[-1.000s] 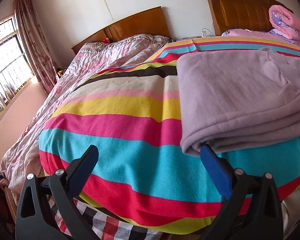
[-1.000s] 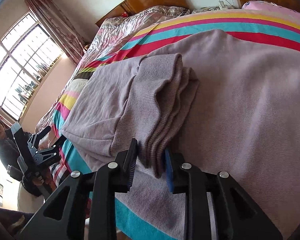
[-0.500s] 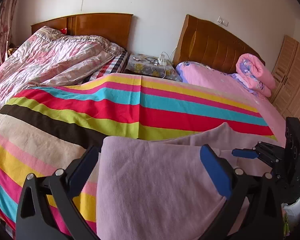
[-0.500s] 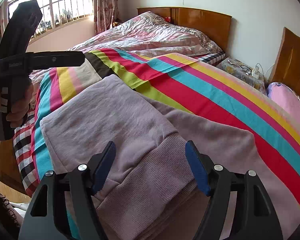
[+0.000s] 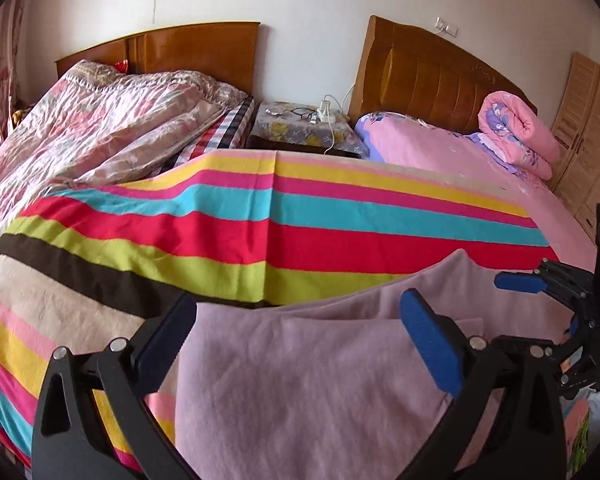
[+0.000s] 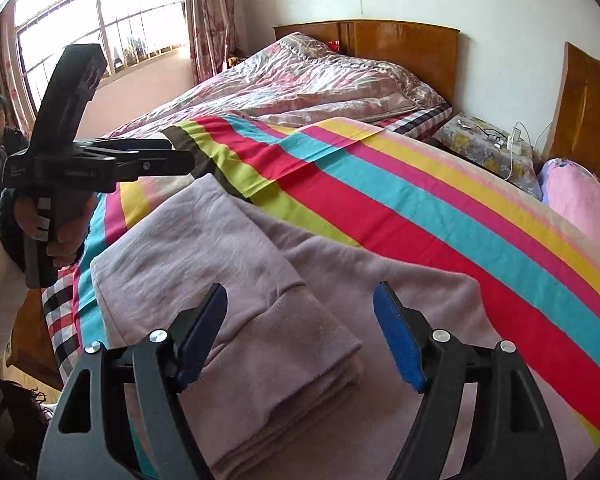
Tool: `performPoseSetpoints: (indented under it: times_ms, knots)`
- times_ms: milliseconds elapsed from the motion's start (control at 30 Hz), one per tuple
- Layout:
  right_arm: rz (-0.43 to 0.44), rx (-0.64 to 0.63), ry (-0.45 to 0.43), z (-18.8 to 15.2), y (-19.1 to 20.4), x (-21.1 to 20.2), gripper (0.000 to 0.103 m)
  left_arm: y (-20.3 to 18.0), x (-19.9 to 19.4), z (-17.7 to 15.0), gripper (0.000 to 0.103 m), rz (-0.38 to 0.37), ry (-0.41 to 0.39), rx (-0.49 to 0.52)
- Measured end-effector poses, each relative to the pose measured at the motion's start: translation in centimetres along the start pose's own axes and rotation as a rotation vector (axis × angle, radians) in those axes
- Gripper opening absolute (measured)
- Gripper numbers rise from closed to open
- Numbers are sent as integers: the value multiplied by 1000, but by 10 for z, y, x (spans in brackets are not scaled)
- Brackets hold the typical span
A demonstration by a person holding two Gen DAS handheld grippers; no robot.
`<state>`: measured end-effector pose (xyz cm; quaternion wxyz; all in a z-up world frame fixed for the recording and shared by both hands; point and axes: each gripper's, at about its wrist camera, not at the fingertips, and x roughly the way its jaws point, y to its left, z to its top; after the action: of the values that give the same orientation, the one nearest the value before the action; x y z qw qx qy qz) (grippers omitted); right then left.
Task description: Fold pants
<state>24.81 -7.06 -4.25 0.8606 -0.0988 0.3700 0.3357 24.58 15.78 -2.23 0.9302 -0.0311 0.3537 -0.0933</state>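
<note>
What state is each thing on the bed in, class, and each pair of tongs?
Mauve fleece pants: folded, lying flat, nothing gripping them.
Striped multicolour blanket: spread flat under the pants.
Pink floral quilt: rolled up by the headboard.
Left tongs: open, empty.
Right tongs: open, just been opening, pads off the pants.

Mauve pants, rainbow-striped blanket, seemingly floral pink quilt

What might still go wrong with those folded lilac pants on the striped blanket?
The folded lilac fleece pants lie near the striped blanket's edge, so a nudge might slide them off. The right gripper, jaws just opened and empty, hovers over the ribbed cuff and could snag it, undoing the fold.
</note>
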Motion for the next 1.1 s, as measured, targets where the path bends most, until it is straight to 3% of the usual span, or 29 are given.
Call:
performPoseSetpoints:
  times_ms: [67,167,267,333,433,533,633,1033,1100]
  knots:
    - [-47,67,31,3,-24,14,73,-16,14,4,101,-17,-14,46]
    - [19,146,76,3,-43,35,69,-25,45,-10,101,-38,73,61]
    - [81,89,128,2,-36,55,68,-15,65,-32,101,-4,122,48]
    - [16,82,156,0,-42,71,68,-4,76,-44,101,7,140,21]
    - [14,176,125,1,-60,71,63,-3,80,-42,102,24,138,11]
    - [-20,177,56,5,-56,60,65,-5,82,-44,102,47,142,33]
    - [-18,166,107,-4,-56,76,68,1,83,-44,102,27,138,8]
    - [145,382,-8,-7,-99,60,73,2,82,-44,102,20,123,-17]
    - [116,464,-35,-14,-112,35,75,3,79,-44,102,12,115,-24]
